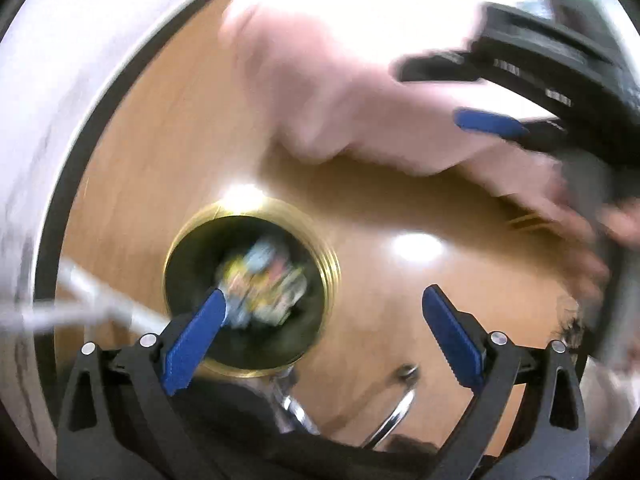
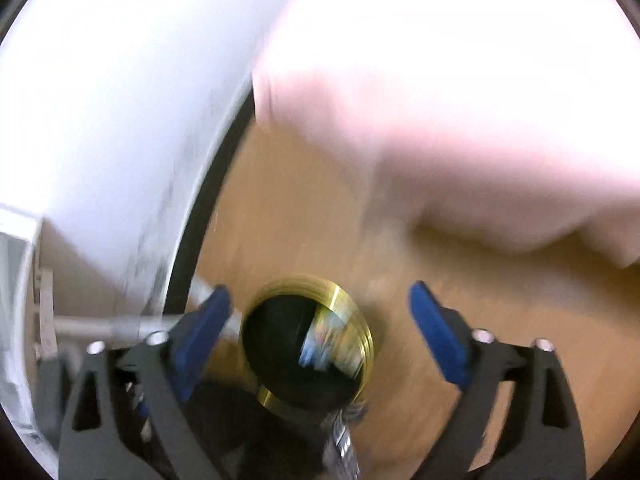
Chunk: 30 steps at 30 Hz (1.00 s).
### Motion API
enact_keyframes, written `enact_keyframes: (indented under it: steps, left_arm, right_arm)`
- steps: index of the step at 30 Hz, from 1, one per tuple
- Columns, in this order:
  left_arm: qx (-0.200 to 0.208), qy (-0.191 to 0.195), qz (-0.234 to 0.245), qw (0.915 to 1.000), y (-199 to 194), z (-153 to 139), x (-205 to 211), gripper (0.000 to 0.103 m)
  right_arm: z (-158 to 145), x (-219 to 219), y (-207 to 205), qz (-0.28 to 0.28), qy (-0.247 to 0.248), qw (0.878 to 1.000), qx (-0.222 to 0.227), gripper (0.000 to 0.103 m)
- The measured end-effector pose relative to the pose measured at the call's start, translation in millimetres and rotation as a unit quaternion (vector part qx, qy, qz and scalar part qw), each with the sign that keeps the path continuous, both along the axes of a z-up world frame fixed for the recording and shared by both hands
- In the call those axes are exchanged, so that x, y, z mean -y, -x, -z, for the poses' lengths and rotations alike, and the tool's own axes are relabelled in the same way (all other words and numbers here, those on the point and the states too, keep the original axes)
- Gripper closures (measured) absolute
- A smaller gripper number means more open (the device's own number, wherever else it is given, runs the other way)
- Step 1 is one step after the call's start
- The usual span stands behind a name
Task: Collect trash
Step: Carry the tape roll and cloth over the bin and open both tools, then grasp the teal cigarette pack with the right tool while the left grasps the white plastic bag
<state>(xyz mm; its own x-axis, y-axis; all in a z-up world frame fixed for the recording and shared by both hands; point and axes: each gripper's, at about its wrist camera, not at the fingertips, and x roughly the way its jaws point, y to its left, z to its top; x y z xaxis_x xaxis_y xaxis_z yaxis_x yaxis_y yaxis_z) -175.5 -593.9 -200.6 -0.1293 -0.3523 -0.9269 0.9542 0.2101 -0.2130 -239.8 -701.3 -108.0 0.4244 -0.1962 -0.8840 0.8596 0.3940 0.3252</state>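
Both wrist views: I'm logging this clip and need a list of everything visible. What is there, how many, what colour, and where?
Bin: one, round, gold rim, dark inside, on the floor below both grippers.
Trash: blurred multicoloured pieces, count unclear, inside the bin.
Floor: one, orange-brown wood tone, under the bin.
Wall: one, white with a dark skirting strip, to the left.
Pink shape: one, pale pink, too blurred to identify, above the bin.
Left gripper: one, black with blue pads, open, empty.
Right gripper: one, black with blue pads, open, empty.
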Motion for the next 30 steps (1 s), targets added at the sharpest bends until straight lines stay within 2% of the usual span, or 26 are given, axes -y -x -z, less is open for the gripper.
enact_keyframes:
  steps: [1, 3, 5, 6, 8, 9, 10, 12, 13, 14, 15, 16, 17, 19, 22, 25, 27, 29, 30]
  left_arm:
    - [0.001, 0.038, 0.017, 0.9991, 9.9, -29.9, -4.3, 0.007]
    - [-0.005, 0.129, 0.037, 0.9909, 20.9, -105.0, -23.0, 0.007]
    - [-0.007, 0.198, 0.036, 0.9796, 9.8, -163.9, -50.9, 0.007]
    - [0.009, 0.216, 0.024, 0.9761, 0.3, -181.8, -64.5, 0.007]
    - [0.065, 0.234, -0.027, 0.9697, -29.4, -208.6, -96.4, 0.007]
    - [0.101, 0.231, -0.072, 0.9650, -53.2, -217.3, -118.9, 0.007]
    - [0.135, 0.220, -0.124, 0.9581, -80.1, -221.8, -144.8, 0.007]
    - [0.189, 0.192, -0.214, 0.9388, -123.2, -223.8, -191.5, 0.007]
    - [0.231, 0.169, -0.275, 0.9178, -151.7, -223.2, -229.4, 0.007]
    - [0.258, 0.152, -0.310, 0.9024, -168.3, -221.7, -254.4, 0.007]
    - [0.287, 0.124, -0.360, 0.8791, -190.4, -219.8, -289.6, 0.007]
    - [0.304, 0.096, -0.417, 0.8515, -214.8, -217.5, -333.1, 0.007]
    - [0.307, 0.086, -0.449, 0.8350, -227.8, -215.9, -359.6, 0.007]
    - [0.295, 0.055, -0.537, 0.7884, -263.7, -207.1, -432.9, 0.007]
    - [0.232, 0.036, -0.606, 0.7600, -303.7, -187.1, -501.0, 0.007]
    - [0.209, 0.023, -0.630, 0.7477, -330.8, -171.8, -528.6, 0.007]
    - [0.196, 0.025, -0.631, 0.7503, -350.2, -164.7, -533.8, 0.007]
    - [0.206, 0.007, -0.630, 0.7489, -360.6, -159.9, -535.4, 0.007]
    - [0.204, 0.003, -0.626, 0.7523, -367.6, -156.6, -534.4, 0.008]
  right_arm:
    - [-29.9, -1.1, 10.0, 0.014, 0.054, 0.998, 0.003, 0.007]
    - [-94.0, -12.6, 25.4, 0.042, 0.167, 0.985, 0.003, 0.007]
    - [-135.0, -28.5, 29.1, 0.047, 0.238, 0.970, 0.005, 0.007]
    - [-151.1, -38.6, 26.3, 0.045, 0.268, 0.962, 0.004, 0.007]
    - [-167.3, -56.5, 12.8, 0.030, 0.297, 0.954, 0.007, 0.007]
    - [-171.1, -67.4, -0.2, 0.012, 0.303, 0.953, 0.011, 0.007]
    - [-171.8, -77.8, -13.1, -0.006, 0.305, 0.952, 0.014, 0.007]
    - [-169.5, -101.2, -50.1, -0.064, 0.304, 0.950, 0.016, 0.007]
    - [-167.3, -112.4, -67.5, -0.091, 0.302, 0.949, 0.016, 0.007]
    - [-164.4, -126.2, -88.7, -0.122, 0.301, 0.946, 0.016, 0.007]
    - [-161.7, -141.3, -112.1, -0.153, 0.300, 0.941, 0.019, 0.007]
    - [-159.4, -153.9, -130.9, -0.176, 0.298, 0.938, 0.024, 0.007]
    - [-155.7, -172.4, -159.5, -0.214, 0.291, 0.932, 0.029, 0.007]
    - [-151.0, -199.8, -198.4, -0.263, 0.286, 0.921, 0.034, 0.007]
    - [-150.6, -255.0, -261.4, -0.333, 0.284, 0.898, 0.048, 0.007]
    - [-152.8, -307.9, -309.9, -0.388, 0.281, 0.875, 0.068, 0.007]
    - [-149.8, -345.9, -332.7, -0.427, 0.280, 0.856, 0.077, 0.007]
    - [-146.7, -375.0, -355.9, -0.459, 0.284, 0.838, 0.078, 0.007]
    - [-145.3, -391.3, -366.3, -0.476, 0.284, 0.829, 0.078, 0.007]
